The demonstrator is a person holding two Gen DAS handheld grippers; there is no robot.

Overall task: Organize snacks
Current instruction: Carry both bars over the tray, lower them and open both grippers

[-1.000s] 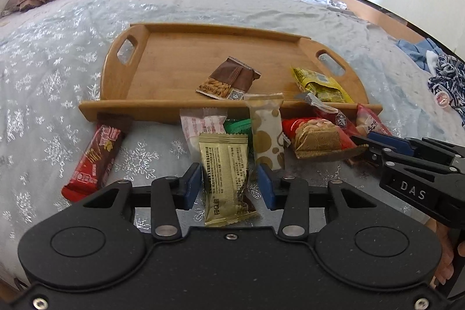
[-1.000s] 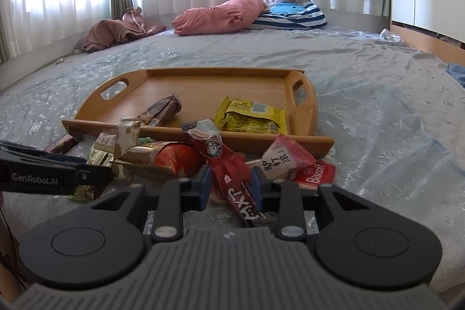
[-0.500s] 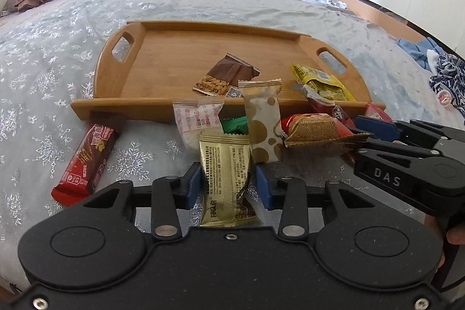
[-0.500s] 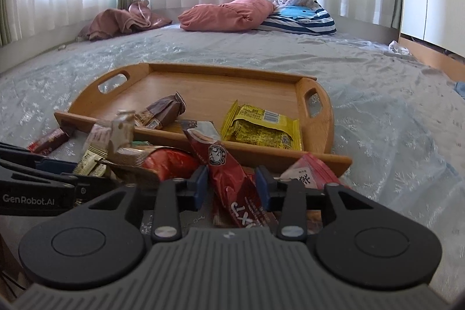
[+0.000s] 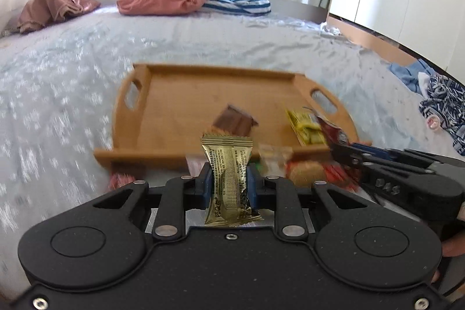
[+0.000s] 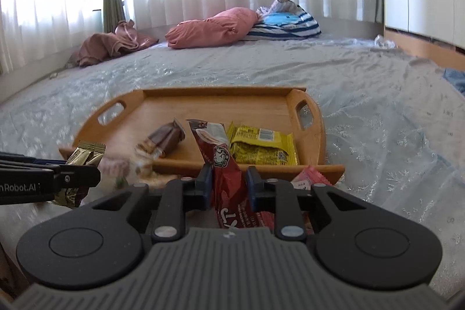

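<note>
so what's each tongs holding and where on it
Both tongs are closing on snacks. Left tongs pinch the gold packet across its middle, sides squeezed. Right tongs pinch the red packet at mid-length, its top end sticking out ahead.

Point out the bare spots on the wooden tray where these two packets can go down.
The wooden tray is bare across its far half and its left part, from the left handle slot in to the brown packet. The near right corner is crowded: the yellow packet lies there beside the brown one. Snacks also crowd the bedspread before the near rim.
</note>
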